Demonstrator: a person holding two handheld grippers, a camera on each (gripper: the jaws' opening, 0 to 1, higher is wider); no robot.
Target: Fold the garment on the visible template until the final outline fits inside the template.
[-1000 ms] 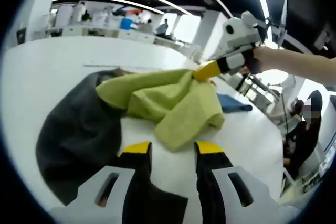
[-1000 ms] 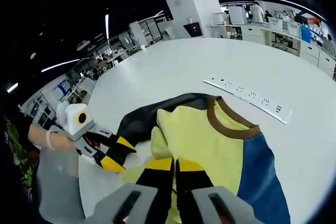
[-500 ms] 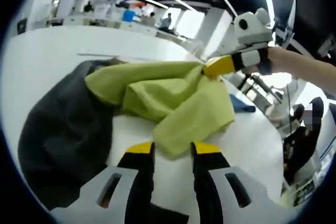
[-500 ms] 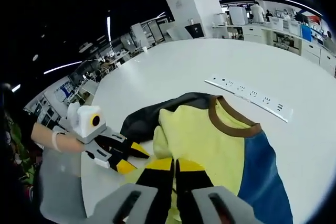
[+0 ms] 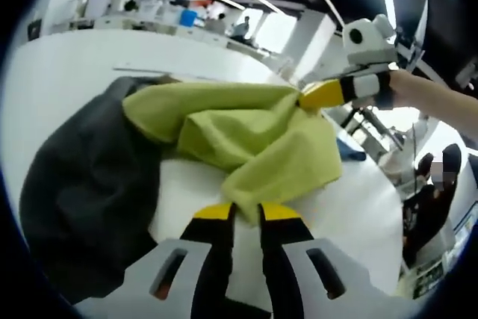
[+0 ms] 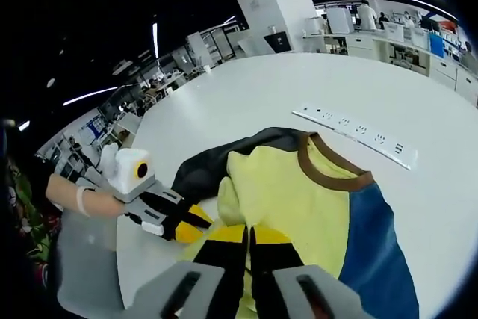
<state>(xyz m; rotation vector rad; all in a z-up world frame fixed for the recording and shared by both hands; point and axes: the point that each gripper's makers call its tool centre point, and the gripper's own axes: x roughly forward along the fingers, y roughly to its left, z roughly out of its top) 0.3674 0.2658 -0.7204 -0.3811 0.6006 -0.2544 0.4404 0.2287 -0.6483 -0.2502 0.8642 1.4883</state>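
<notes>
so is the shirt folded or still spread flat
Neither: the shirt is bunched, partly lifted. The right gripper is shut on one edge, the left gripper closes on another, and yellow cloth drapes in loose folds over the dark template.

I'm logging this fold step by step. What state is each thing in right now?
garment: bunched, partly folded, yellow part lifted
left claw: shut on the garment's yellow edge
right claw: shut on the garment
dark template: flat on the table, partly covered by the garment
power strip: lying flat on the table

Count: one garment (image 6: 299,199), one dark template (image 5: 82,184), one power strip (image 6: 358,140), two tools, left (image 5: 246,214) and right (image 6: 250,237).
</notes>
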